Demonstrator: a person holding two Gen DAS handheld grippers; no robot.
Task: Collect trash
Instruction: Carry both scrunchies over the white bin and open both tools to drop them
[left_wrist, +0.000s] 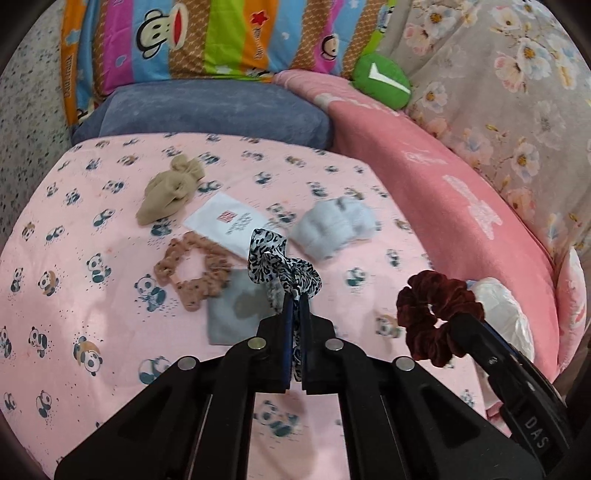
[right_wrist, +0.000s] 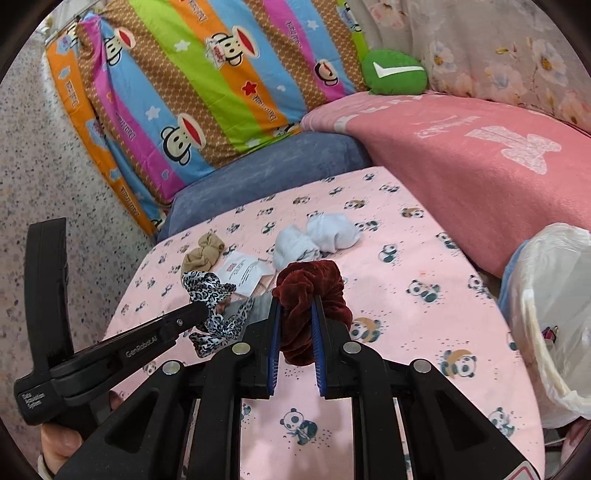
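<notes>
My left gripper (left_wrist: 294, 295) is shut on a black-and-white leopard-print scrunchie (left_wrist: 280, 264) and holds it above the pink panda sheet (left_wrist: 92, 314); it also shows in the right wrist view (right_wrist: 210, 295). My right gripper (right_wrist: 295, 306) is shut on a dark red velvet scrunchie (right_wrist: 310, 291), also held above the sheet and seen in the left wrist view (left_wrist: 436, 314). On the sheet lie a white paper packet (left_wrist: 229, 219), a brown dotted scrunchie (left_wrist: 188, 273), a tan knotted sock (left_wrist: 170, 188), a grey cloth (left_wrist: 236, 314) and pale blue-white socks (left_wrist: 332, 229).
A bin lined with a white plastic bag (right_wrist: 554, 314) stands at the bed's right edge. A pink blanket (right_wrist: 480, 166), a blue pillow (left_wrist: 207, 110), a striped monkey-print pillow (right_wrist: 207, 92), a green cushion (right_wrist: 393, 72) and a floral quilt (left_wrist: 498, 92) lie at the back.
</notes>
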